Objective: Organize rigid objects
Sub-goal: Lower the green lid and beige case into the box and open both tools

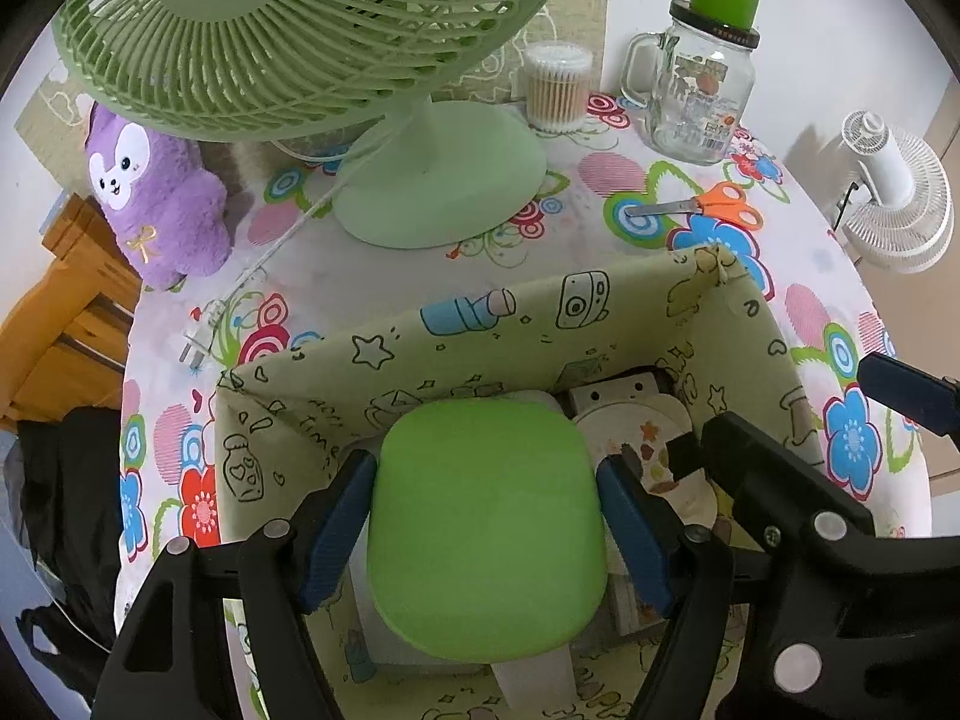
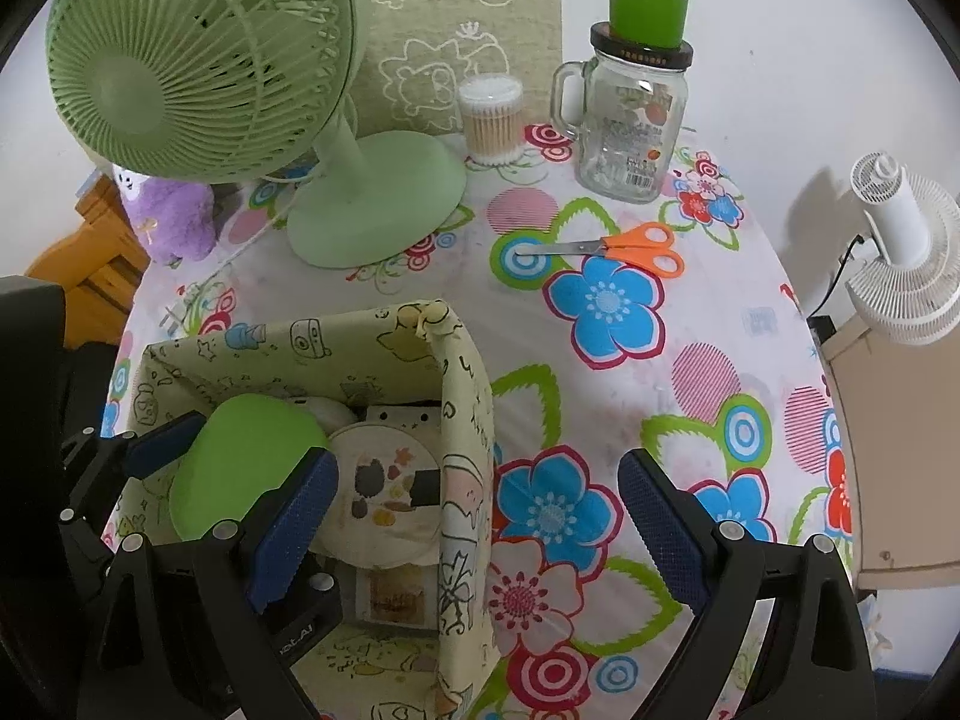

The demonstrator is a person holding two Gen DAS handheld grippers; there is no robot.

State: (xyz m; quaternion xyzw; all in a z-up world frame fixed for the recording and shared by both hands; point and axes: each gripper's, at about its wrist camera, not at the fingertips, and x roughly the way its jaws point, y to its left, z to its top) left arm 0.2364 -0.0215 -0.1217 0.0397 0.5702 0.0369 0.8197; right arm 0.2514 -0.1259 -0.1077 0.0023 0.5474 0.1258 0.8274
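Note:
A bright green rounded case (image 1: 486,552) hangs inside the pale fabric storage box (image 1: 480,318), with my left gripper (image 1: 483,468) shut on its two sides. In the right wrist view the same green case (image 2: 240,456) sits low in the box (image 2: 465,396), above a round printed disc (image 2: 384,480) and some white items. My right gripper (image 2: 477,462) stands open astride the box's right wall, one finger inside and one over the tablecloth, gripping nothing. Orange-handled scissors (image 2: 624,246) lie on the cloth beyond the box.
A green desk fan (image 2: 198,60) stands behind the box, its plug (image 1: 198,348) loose on the cloth. A glass mug jar (image 2: 630,126) topped by a green cup, a cotton-swab tub (image 2: 489,120) and a purple plush (image 1: 156,192) line the back. A white fan (image 2: 906,252) stands off the table's right edge.

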